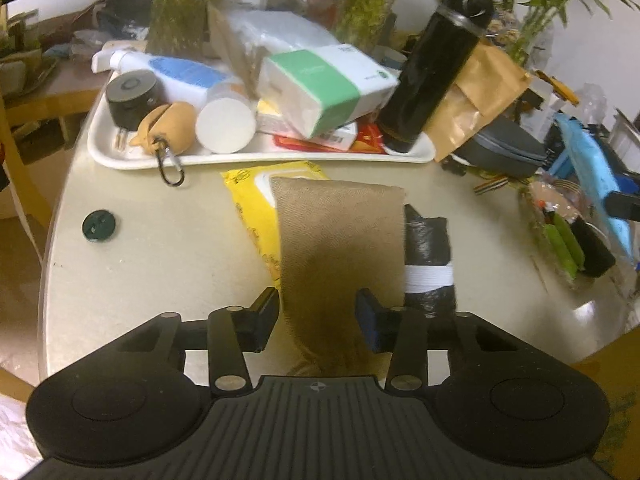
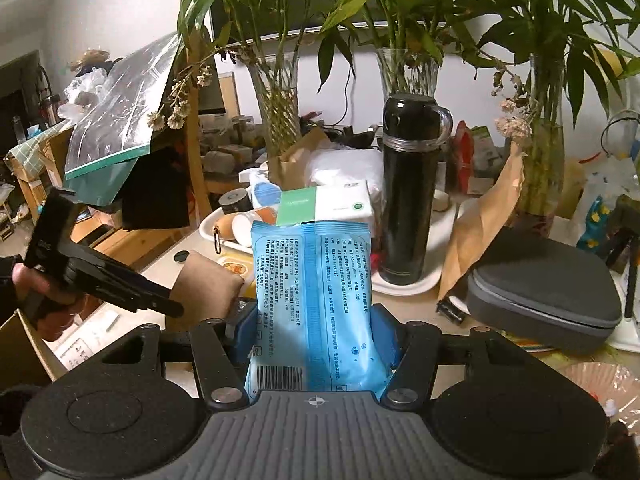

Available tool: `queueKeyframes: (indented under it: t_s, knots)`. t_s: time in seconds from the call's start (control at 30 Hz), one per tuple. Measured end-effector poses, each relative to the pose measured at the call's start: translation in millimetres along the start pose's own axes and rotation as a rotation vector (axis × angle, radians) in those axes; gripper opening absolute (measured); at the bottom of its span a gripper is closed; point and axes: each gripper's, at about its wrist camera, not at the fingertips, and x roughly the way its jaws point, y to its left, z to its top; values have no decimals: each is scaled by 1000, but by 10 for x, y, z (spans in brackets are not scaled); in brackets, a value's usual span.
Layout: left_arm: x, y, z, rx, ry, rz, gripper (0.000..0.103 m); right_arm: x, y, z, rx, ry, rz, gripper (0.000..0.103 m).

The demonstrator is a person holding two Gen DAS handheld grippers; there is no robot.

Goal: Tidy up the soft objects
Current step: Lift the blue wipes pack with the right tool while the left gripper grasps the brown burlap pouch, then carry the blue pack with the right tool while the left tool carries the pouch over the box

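In the left wrist view we see our left gripper (image 1: 318, 314) at 6 o'clock, pinching a tan fabric pouch (image 1: 340, 236) between its two pads; the cloth narrows where the pads press it. The pouch stretches away toward 12 o'clock over the pale table (image 1: 160, 264). It lies on a yellow wipes pack (image 1: 250, 200), and a black roll with a white band (image 1: 428, 256) is just beside it at 3 o'clock. Further out, at 12 o'clock, a white tray (image 1: 256, 158) holds a green-banded tissue pack (image 1: 326, 84), a black flask (image 1: 430, 68), a white cup (image 1: 225, 125) and a small black round speaker (image 1: 130, 96). A dark green disc (image 1: 99, 226) lies alone on the table at 9 o'clock.

In the right wrist view our right gripper (image 2: 314, 336) is closed on a light blue wipes pack (image 2: 312, 292), which stands up from the pads toward 12 o'clock, in front of the tray. At 3 o'clock a grey zip case (image 2: 544, 288) rests on the table. At 9 o'clock a hand (image 2: 44, 300) holds the other gripper against the tan pouch. Behind everything, at 12 o'clock, glass vases with green plants (image 2: 408, 20) stand.
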Motion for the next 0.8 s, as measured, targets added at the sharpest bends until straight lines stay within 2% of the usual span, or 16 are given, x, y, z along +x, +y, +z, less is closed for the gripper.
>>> queueKeyframes:
  t_s: [0.1, 0.13, 0.17, 0.3, 0.47, 0.63, 0.8]
  knots:
    - [29, 77, 1, -56, 17, -17, 15, -6, -18, 1, 15, 1, 10, 62]
    - [20, 96, 1, -70, 14, -22, 13, -10, -21, 0, 17, 1, 10, 62]
    - [9, 104, 7, -77, 12, -27, 5, -12, -24, 1, 17, 2, 6, 62]
    - [-81, 96, 32, -92, -13, -39, 2, -25, -21, 6, 15, -1, -5, 62]
    - [-288, -22, 68, -58, -65, -30, 1, -86, 25, 13, -1, -11, -22, 62]
    - [-555, -194, 102, -28, -125, -12, 1, -242, 121, 37, -30, -49, -46, 62]
    - [-852, -342, 78, -13, -172, 2, 1, -464, 214, 96, -7, -69, -53, 62]
